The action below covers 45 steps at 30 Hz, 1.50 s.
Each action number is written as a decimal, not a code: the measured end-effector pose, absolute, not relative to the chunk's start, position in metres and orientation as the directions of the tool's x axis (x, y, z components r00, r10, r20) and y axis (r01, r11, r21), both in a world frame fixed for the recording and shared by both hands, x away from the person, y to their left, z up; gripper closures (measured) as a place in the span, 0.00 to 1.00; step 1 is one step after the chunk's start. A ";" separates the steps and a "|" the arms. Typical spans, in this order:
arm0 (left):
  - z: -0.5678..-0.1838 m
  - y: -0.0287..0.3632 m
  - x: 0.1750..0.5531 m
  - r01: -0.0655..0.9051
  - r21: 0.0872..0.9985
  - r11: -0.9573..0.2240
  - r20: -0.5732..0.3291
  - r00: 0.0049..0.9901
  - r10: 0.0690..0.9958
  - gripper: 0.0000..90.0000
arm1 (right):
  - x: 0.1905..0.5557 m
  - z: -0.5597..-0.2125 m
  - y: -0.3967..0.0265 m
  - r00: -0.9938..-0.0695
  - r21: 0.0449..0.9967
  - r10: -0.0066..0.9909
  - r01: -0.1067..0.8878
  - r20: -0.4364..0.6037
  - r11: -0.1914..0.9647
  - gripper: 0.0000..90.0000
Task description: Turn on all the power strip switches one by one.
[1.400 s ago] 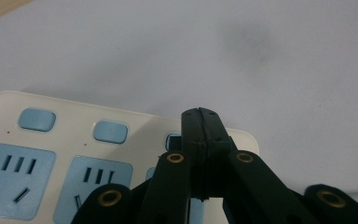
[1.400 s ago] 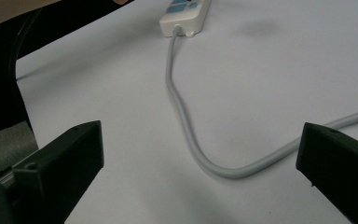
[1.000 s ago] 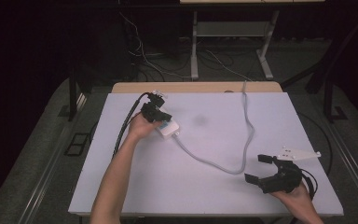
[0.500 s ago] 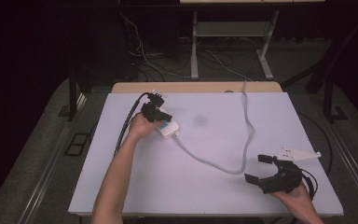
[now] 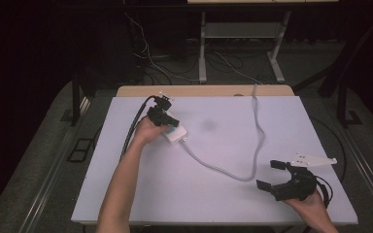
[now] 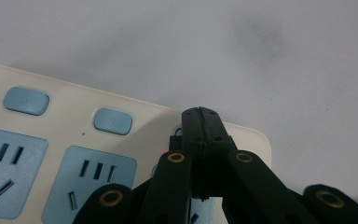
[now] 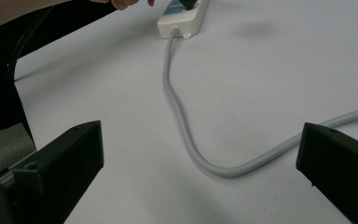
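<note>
Left tool clenched, tip on power strip, unmoved; right tool released, unmoved.

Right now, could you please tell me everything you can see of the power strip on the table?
The power strip is a cream plastic block with rounded corners, lying flat on the white table. Its face carries pale blue sockets and blue buttons. A grey cable leaves one end and curves across the table. The left tool, jaws shut, presses its tip onto the strip's face.
</note>
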<state>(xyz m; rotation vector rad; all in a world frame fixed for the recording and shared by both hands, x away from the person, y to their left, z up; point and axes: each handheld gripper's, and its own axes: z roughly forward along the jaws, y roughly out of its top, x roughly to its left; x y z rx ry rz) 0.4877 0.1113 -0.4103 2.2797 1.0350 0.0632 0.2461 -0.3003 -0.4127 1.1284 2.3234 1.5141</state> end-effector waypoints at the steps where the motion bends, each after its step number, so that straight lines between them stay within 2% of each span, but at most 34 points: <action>1: -0.410 0.111 0.487 0.665 0.561 -0.493 -0.204 0.688 0.696 1.00 | 0.246 -0.413 -0.300 -0.706 0.835 0.657 0.509 0.266 0.208 0.01; 16: -0.406 0.108 0.487 0.654 0.560 -0.509 -0.150 0.684 0.714 1.00 | 0.247 -0.413 -0.301 -0.703 0.835 0.660 0.510 0.267 0.205 0.01; 38: -0.373 0.135 0.498 0.626 0.600 -0.498 -0.102 0.677 0.729 0.99 | 0.247 -0.412 -0.303 -0.689 0.840 0.675 0.507 0.263 0.190 0.01; 45: -0.374 0.139 0.505 0.623 0.616 -0.481 -0.104 0.670 0.735 0.99 | 0.247 -0.412 -0.304 -0.682 0.839 0.682 0.511 0.263 0.187 0.01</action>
